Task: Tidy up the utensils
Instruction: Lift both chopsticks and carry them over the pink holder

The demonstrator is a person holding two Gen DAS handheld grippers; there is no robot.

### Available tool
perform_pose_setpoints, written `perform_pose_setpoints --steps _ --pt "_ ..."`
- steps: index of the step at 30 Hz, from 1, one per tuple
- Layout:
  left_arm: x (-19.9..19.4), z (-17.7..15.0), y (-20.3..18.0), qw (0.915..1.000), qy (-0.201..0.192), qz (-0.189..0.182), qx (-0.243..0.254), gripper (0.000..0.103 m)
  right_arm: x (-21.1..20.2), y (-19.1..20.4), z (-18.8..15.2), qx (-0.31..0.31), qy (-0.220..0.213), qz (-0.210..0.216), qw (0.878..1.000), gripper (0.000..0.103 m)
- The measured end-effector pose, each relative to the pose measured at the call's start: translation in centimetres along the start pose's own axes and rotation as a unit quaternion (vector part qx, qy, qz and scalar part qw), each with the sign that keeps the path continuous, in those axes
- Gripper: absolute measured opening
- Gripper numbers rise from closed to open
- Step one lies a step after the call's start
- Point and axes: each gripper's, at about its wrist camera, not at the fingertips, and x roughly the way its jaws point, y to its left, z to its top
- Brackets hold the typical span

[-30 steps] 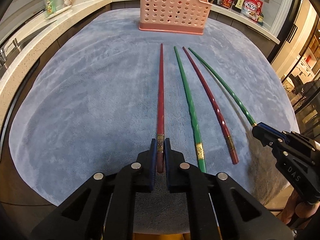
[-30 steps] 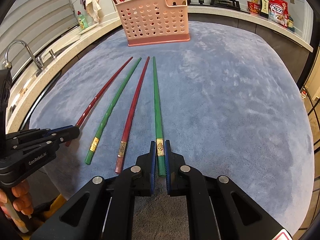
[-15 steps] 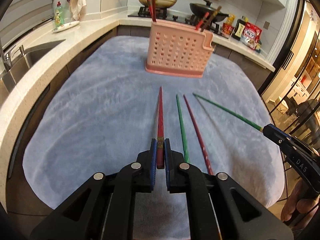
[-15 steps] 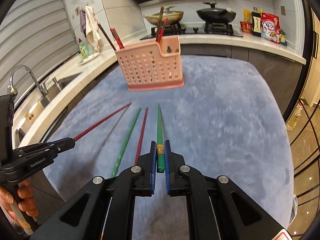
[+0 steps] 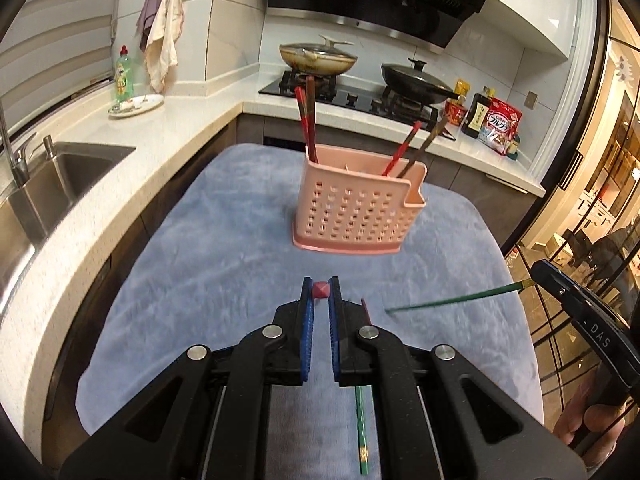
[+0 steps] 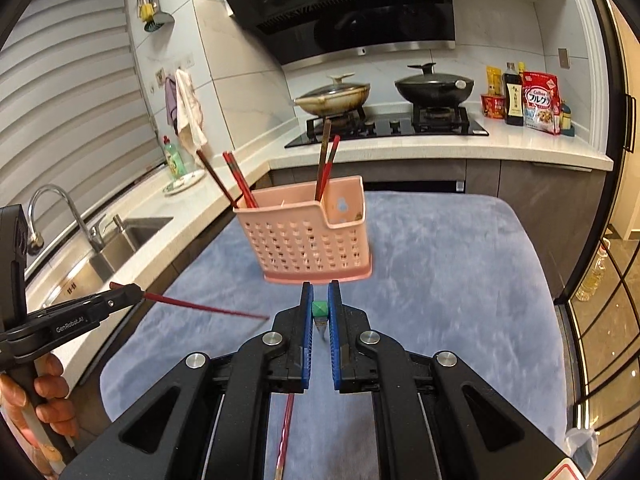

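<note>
My left gripper (image 5: 320, 280) is shut on a red chopstick (image 5: 321, 290), lifted off the blue mat (image 5: 208, 264) and seen end-on between the blue pads. My right gripper (image 6: 320, 285) is shut on a green chopstick (image 6: 320, 309), also raised. In each view the other gripper shows at the side: the right gripper (image 5: 534, 276) with its green chopstick (image 5: 452, 301), the left gripper (image 6: 130, 294) with its red chopstick (image 6: 204, 308). Ahead stands the pink perforated basket (image 5: 356, 216) (image 6: 308, 240), holding several red and brown chopsticks. A green chopstick (image 5: 362, 424) and a red chopstick (image 6: 286, 428) lie on the mat.
A steel sink (image 5: 60, 176) with a tap is set in the white counter at the left. Behind the basket is a stove with two lidded pans (image 5: 318, 58). Food packets (image 5: 500, 124) and bottles stand at the back right. A dish soap bottle (image 5: 124, 76) stands at the back left.
Both grippers have risen off the mat, each carrying its chopstick up. The held sticks now hang in the air, and the basket and kitchen wall have come further into view.
</note>
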Motion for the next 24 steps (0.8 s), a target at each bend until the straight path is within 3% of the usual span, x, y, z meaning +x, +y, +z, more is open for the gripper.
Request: perform_pose_setpoints --steps 15,24 --pt "-0.5 7.8 -0.9 0.9982 -0.058 0.002 0.014 0.007 0.6 1.6 8.7 -0.004 -0.069 0.031 0.997 0.007" --pt "-1.8 15.6 -1.9 0.9912 -0.132 -0.001 0.013 0.007 2.6 3.1 15.6 -0.010 -0.125 0.035 0.991 0.007"
